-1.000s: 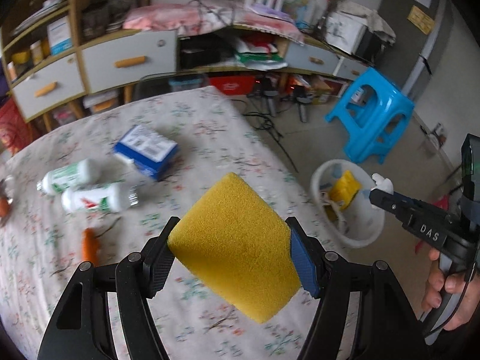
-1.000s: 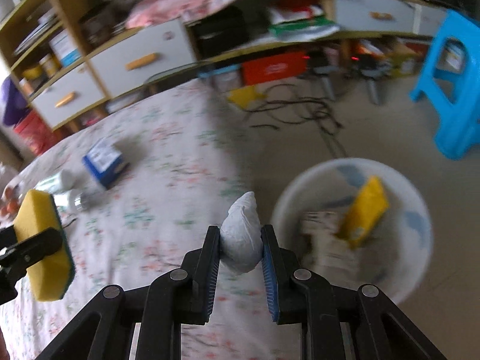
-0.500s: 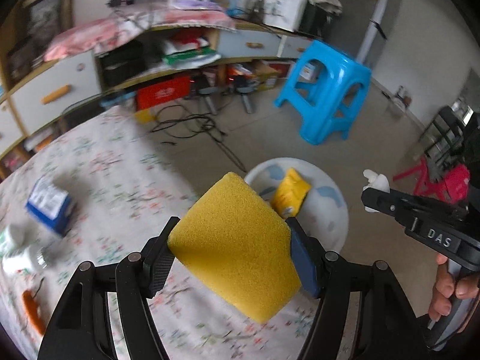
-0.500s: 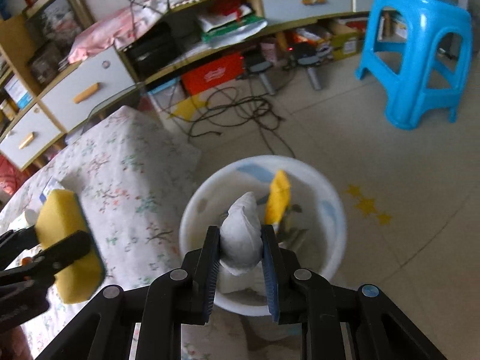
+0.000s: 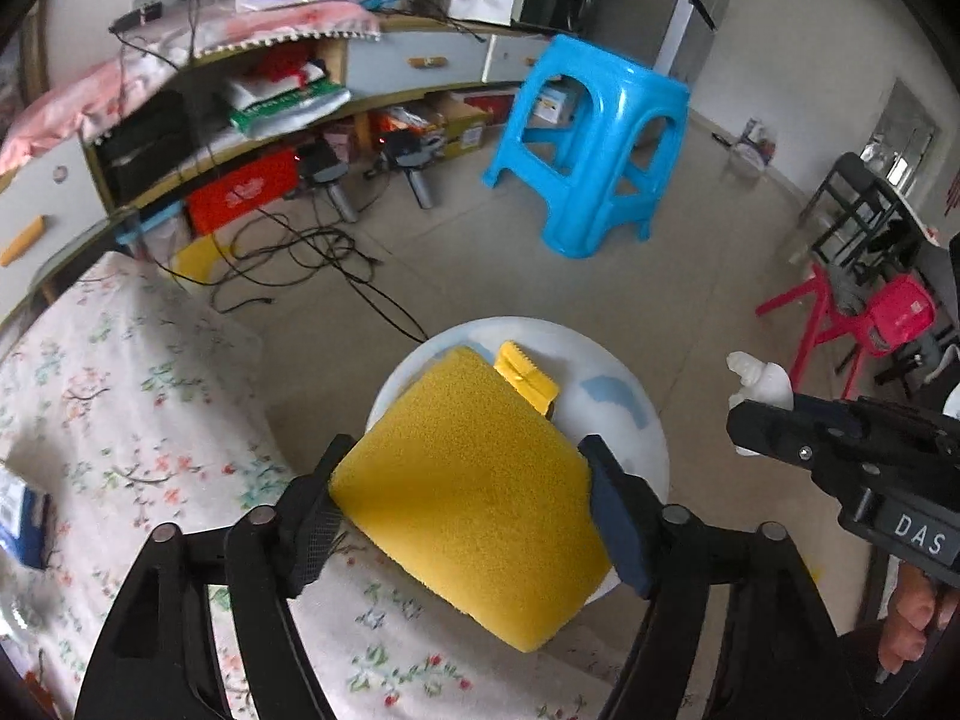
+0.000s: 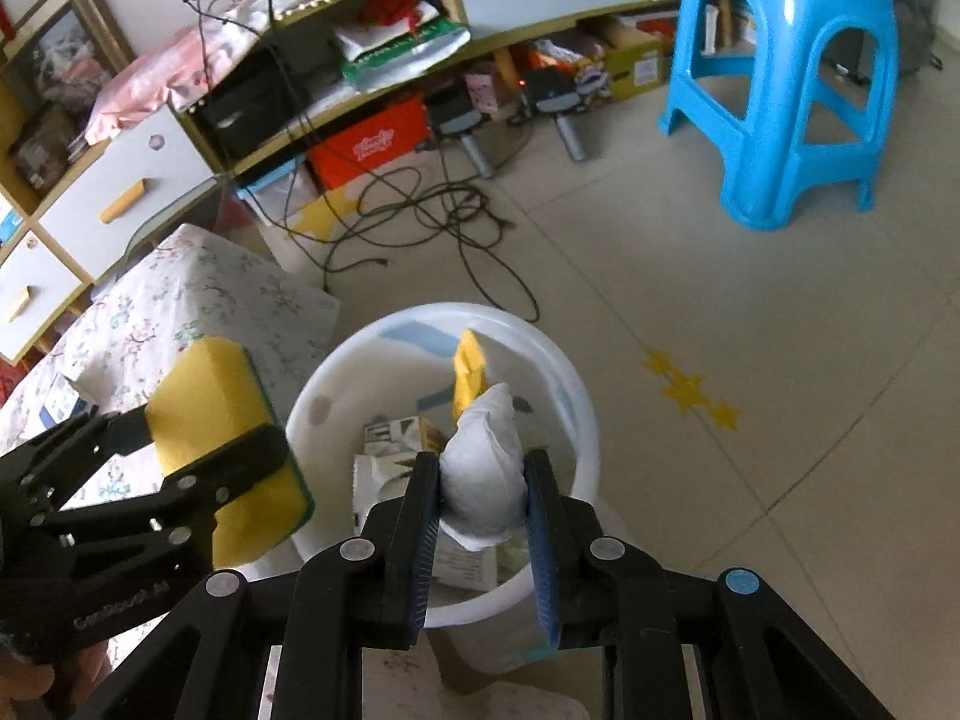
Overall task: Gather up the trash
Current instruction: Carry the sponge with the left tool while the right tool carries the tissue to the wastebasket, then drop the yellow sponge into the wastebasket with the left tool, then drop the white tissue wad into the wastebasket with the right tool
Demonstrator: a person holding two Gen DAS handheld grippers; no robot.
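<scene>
My left hand-held gripper (image 5: 465, 501) clamps yellow sponge (image 5: 474, 492); right hand-held gripper (image 6: 483, 501) pinches white paper wad (image 6: 483, 468). Both over white bin (image 6: 576, 396) on floor. Risk: sponge sits nearer bin's left rim, could drop outside; wad may cling to pads. Floral tabletop (image 5: 138, 408) left, tiled floor, blue stool (image 6: 780, 78), cables.

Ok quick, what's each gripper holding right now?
Left gripper: closed on the yellow sponge.
Right gripper: closed on the white paper wad, over the bin.
</scene>
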